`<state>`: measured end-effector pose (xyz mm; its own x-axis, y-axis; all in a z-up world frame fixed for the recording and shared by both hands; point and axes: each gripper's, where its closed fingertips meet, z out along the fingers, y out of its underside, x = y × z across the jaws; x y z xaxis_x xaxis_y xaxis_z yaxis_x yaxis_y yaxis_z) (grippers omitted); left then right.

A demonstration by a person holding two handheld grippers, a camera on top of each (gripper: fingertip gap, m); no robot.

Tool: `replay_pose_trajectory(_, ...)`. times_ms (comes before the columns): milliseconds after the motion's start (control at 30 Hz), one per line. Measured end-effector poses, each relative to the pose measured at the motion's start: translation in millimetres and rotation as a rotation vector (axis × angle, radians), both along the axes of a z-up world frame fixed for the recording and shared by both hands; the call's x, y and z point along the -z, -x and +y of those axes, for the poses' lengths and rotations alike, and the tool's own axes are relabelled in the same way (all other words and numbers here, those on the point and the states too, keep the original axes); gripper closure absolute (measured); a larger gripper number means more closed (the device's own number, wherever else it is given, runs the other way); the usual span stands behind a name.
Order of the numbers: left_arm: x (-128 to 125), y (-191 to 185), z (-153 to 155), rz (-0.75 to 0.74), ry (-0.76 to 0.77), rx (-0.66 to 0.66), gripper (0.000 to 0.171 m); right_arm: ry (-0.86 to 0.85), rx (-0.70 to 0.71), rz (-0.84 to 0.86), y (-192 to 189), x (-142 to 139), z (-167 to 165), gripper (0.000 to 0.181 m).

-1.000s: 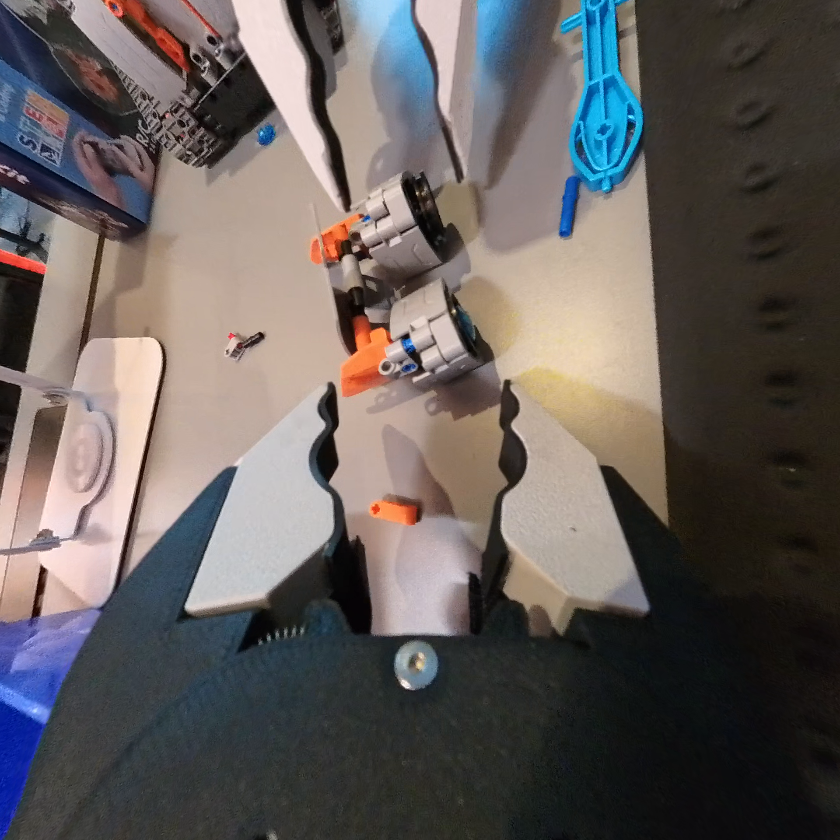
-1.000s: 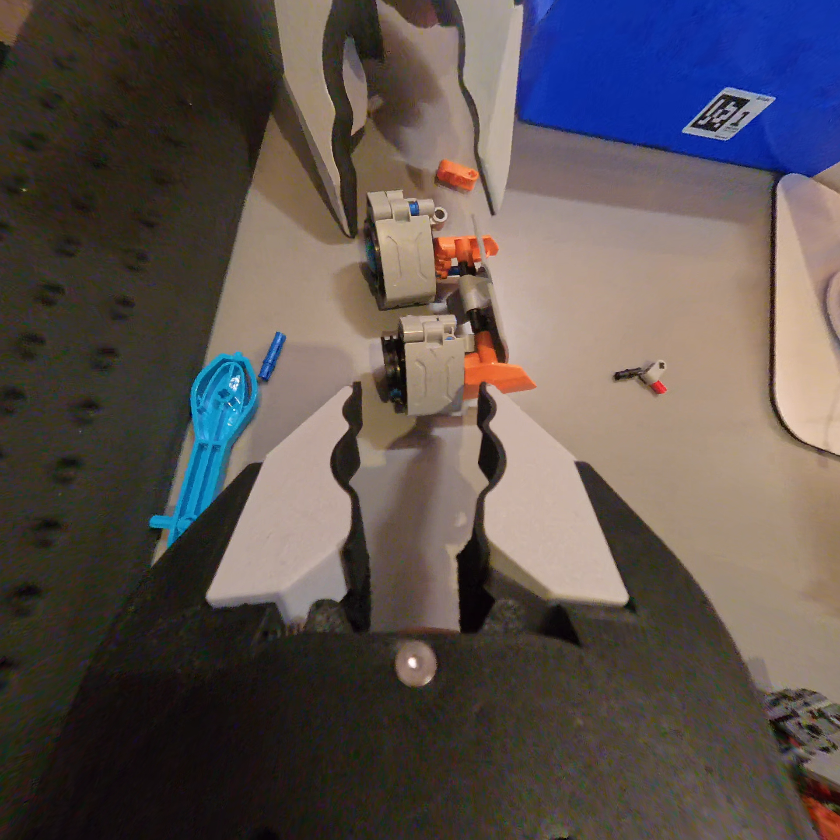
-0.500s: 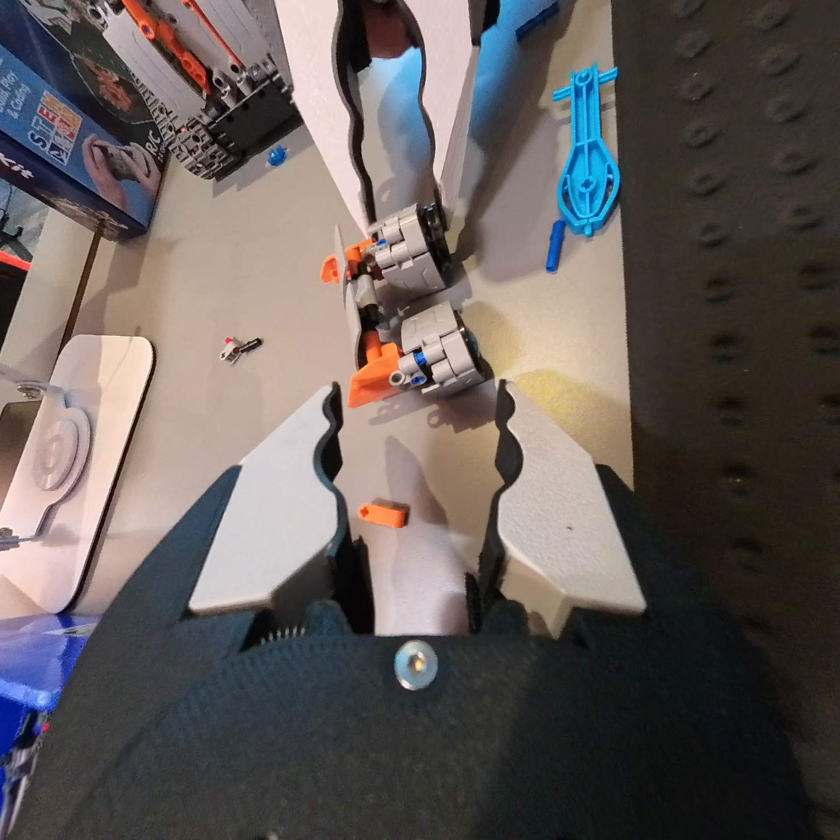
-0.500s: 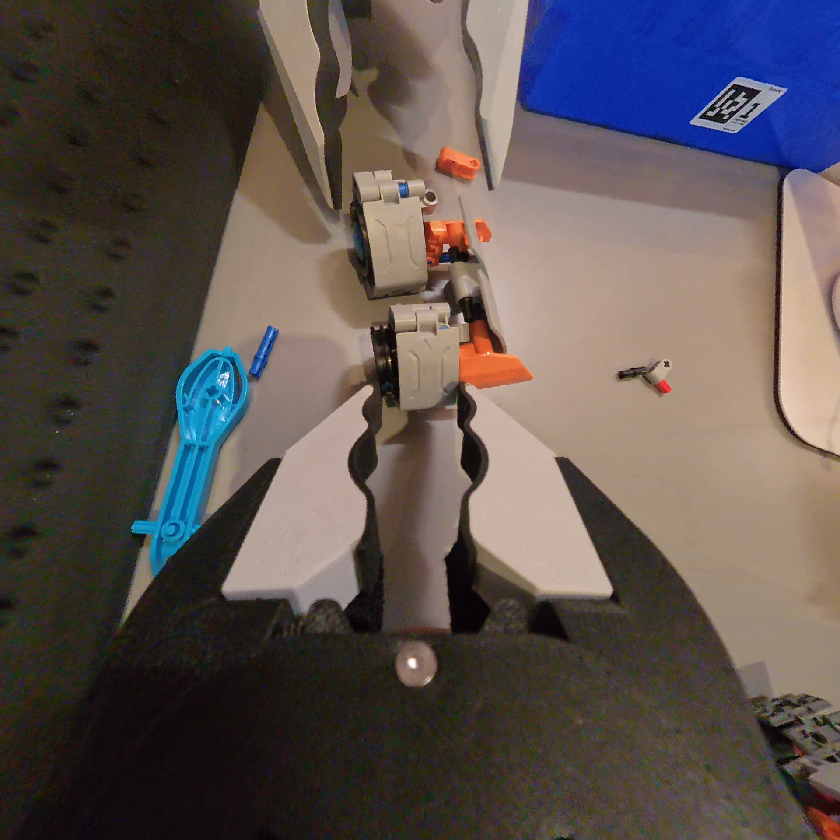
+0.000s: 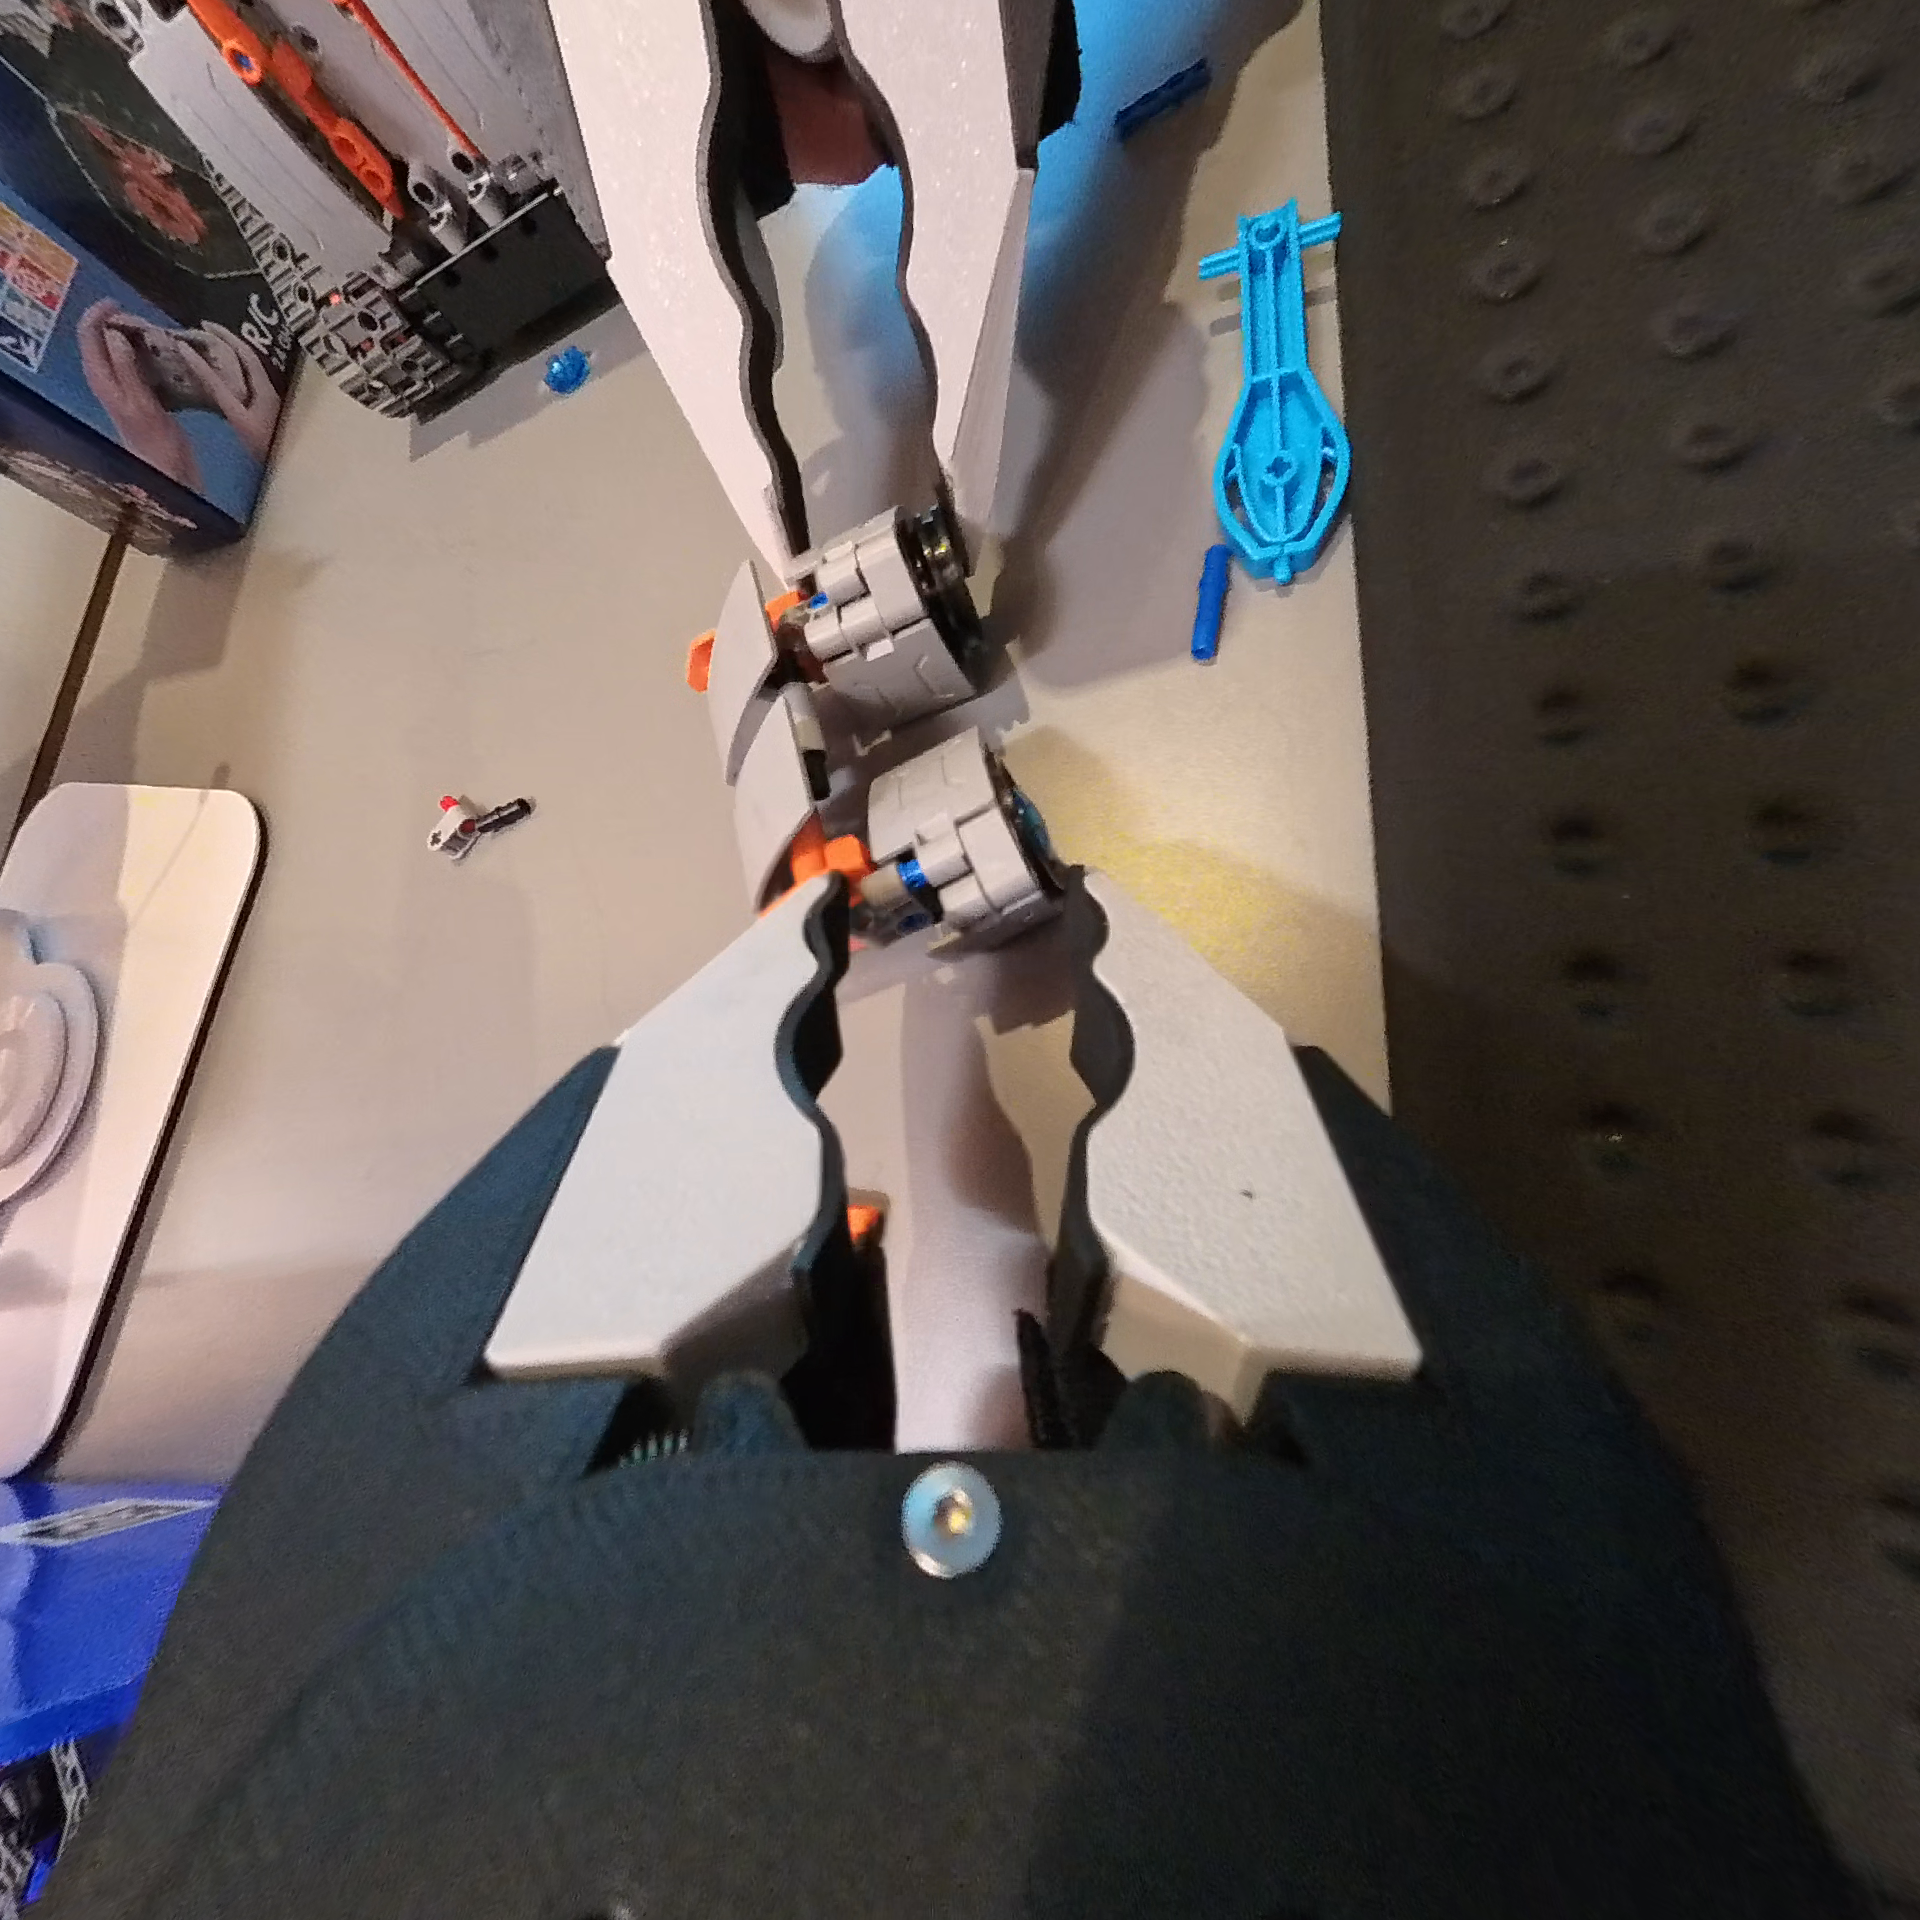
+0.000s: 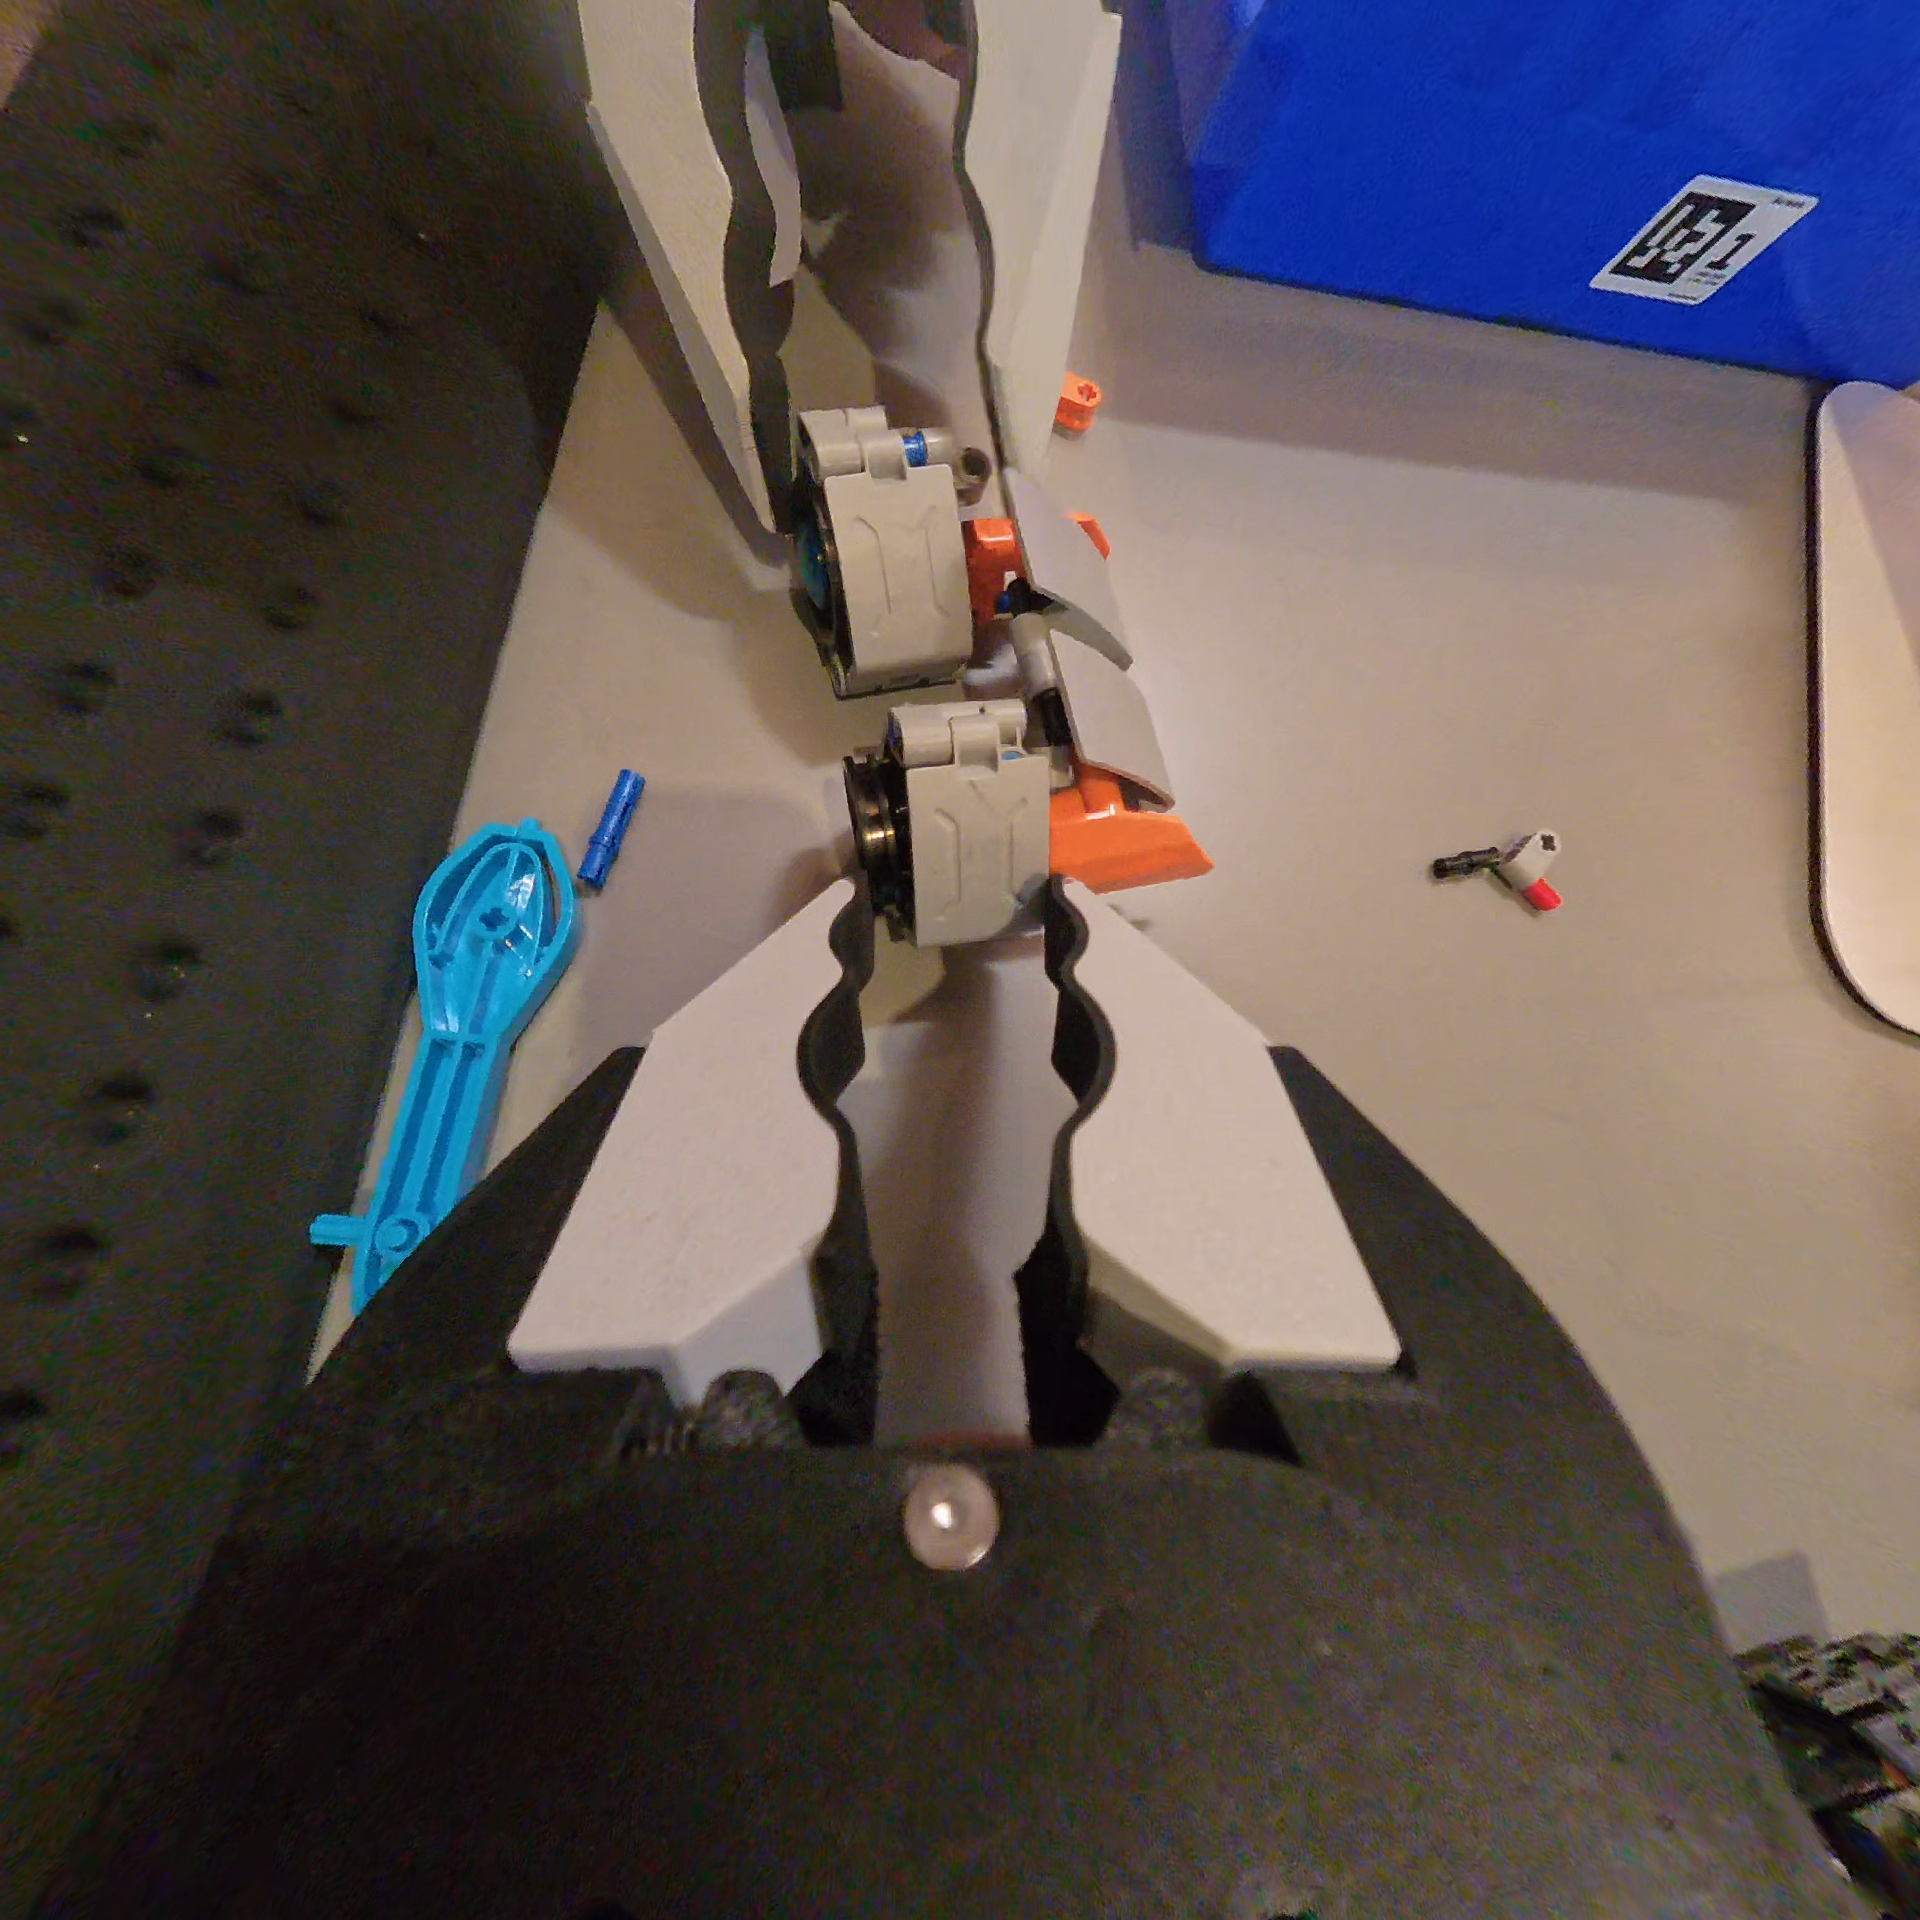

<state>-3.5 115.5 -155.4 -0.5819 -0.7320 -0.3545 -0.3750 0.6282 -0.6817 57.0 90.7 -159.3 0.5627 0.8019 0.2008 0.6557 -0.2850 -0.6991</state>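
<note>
Two hand-held grippers meet from opposite ends over one toy brick assembly [image 6: 966, 727] of two grey drums joined by orange and grey pieces, lying on a pale worktop [image 6: 1455, 644]. Right gripper [image 6: 951, 909]: the fingers stand narrowly apart with their wavy black pads against both sides of the near drum [image 6: 971, 831], so that the tips clasp it; an orange wedge [image 6: 1127, 847] projects just right of the right fingertip. Left gripper [image 5: 961, 920]: the fingers are parted somewhat wider, their tips flanking the other drum [image 5: 951, 847]; whether the pads press on it cannot be told. A small orange piece [image 5: 862, 1216] shows between the left gripper's fingers near their base, partly hidden by the left finger. Left of the right gripper's fingers lie a light blue plastic tool [image 6: 468, 997] and, just beyond it, a short blue pin [image 6: 613, 826], both beside a dark perforated mat [image 6: 208, 623]. Right of the same fingers, well apart, lies a small black, white and red connector [image 6: 1507, 868], with a white rounded board [image 6: 1870, 727] farther right. Beyond the assembly stands a blue bin [image 6: 1507, 135] bearing a printed marker. Far from the left gripper's fingers, to their left, are a larger grey and orange brick model [image 5: 364, 208] and a printed box [image 5: 114, 343].
</note>
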Motion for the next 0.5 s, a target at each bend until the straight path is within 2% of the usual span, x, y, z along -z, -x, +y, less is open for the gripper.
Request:
replay_pose_trajectory(233,0.2,0.7,-0.1,-0.010,-0.049,0.043,0.135,0.063,-0.013,0.039,-0.2,1.3,-1.9,0.152)
replay_pose_trajectory(333,-0.2,-0.1,0.3,0.004,-0.010,0.041,0.136,0.082,-0.011,0.057,-0.7,1.4,-1.8,0.152)
replay_pose_trajectory(500,-4.2,-1.7,-0.8,0.045,0.136,0.050,0.136,0.150,-0.010,0.101,-1.8,0.2,-2.0,0.152)
